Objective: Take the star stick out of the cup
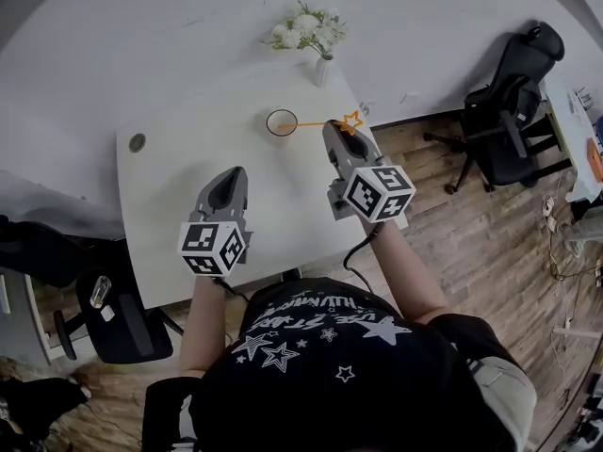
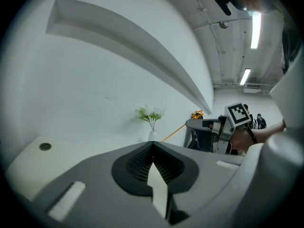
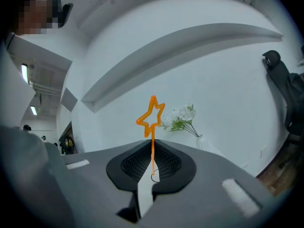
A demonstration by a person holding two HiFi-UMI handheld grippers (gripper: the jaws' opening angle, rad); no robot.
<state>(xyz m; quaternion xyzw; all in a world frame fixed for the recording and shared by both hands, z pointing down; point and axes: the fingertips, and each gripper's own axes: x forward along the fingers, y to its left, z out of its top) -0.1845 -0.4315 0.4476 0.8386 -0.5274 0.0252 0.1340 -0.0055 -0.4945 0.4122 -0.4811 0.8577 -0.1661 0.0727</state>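
Note:
An orange star stick (image 1: 320, 122) leans out of a dark-rimmed cup (image 1: 281, 122) at the far side of the white table (image 1: 179, 149). Its star end (image 1: 352, 121) points right. My right gripper (image 1: 334, 126) is shut on the thin shaft just below the star. In the right gripper view the stick (image 3: 152, 141) rises between the closed jaws (image 3: 153, 146), with the star (image 3: 151, 117) above them. The stick's lower end still lies over the cup's mouth. My left gripper (image 1: 233, 171) hovers over the table's middle, shut and empty (image 2: 152, 144).
A small vase of white flowers (image 1: 321, 64) stands behind the cup near the table's far edge. A black office chair (image 1: 504, 111) is on the wooden floor to the right. Another dark chair (image 1: 118, 323) sits at the lower left. A round grommet (image 1: 138, 142) marks the table's left end.

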